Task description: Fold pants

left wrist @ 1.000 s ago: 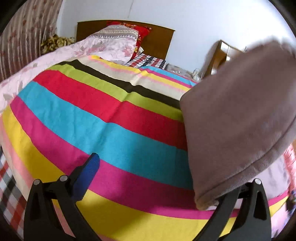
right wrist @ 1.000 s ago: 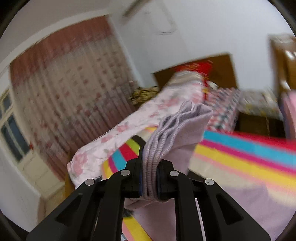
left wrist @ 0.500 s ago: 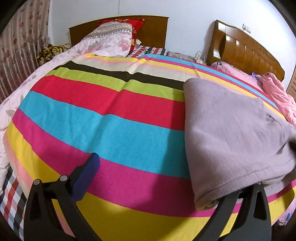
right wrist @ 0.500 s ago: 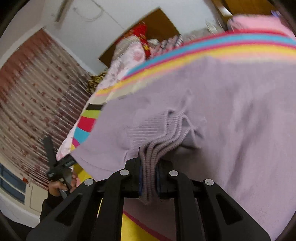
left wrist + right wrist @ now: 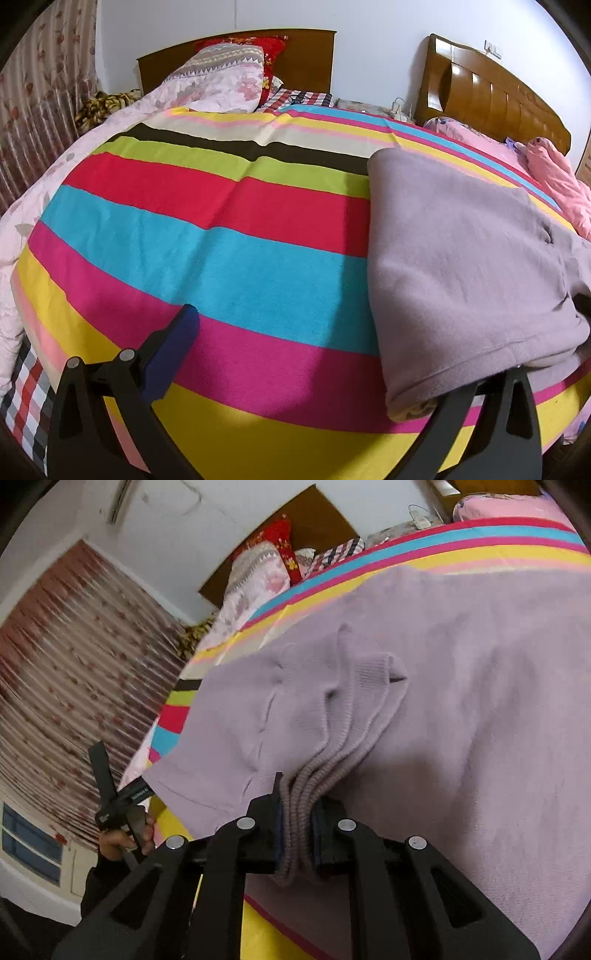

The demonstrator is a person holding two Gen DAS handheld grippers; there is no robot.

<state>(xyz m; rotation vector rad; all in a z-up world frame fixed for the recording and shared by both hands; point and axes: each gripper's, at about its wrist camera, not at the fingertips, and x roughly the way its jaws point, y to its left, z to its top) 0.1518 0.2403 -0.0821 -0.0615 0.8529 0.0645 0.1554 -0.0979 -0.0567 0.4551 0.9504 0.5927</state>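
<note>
1. Bedroom setting: a striped bedspread (image 5: 229, 236) in yellow, magenta, blue, red, green and black bands covered the bed and filled most of the left wrist view.
2. Left gripper (image 5: 332, 373): jaws stood wide apart over the spread. Only the left finger with its blue pad (image 5: 173, 354) showed in full; the tip of the right finger was hidden under the folded edge of the cloth, so contact there could not be made out. Nothing was clamped.
3. Right gripper (image 5: 299, 834): jaws were drawn close together, clamped on the bunched ribbed cuffs (image 5: 314, 786) of the pants. The finger pads were largely covered by the knit, and the cuff ends hung below them out of clear sight.
4. Pants (image 5: 454, 266), mauve fleece: they lay folded on the right part of the spread, the near corner draped over the left gripper's right finger, the far edge reaching the black band. The right side was cut off by the lens rim.
5. Hand (image 5: 125, 838) holding the left gripper's handle appeared at the left edge of the right wrist view, partly hidden behind the frame.
6. Farther off: a floral quilt (image 5: 221, 81) and red pillow (image 5: 273, 48) against a dark headboard (image 5: 306, 55); a second, lighter headboard (image 5: 491, 99) with pink bedding (image 5: 554, 173); a patterned curtain (image 5: 33, 110), blurred in the right wrist view.
</note>
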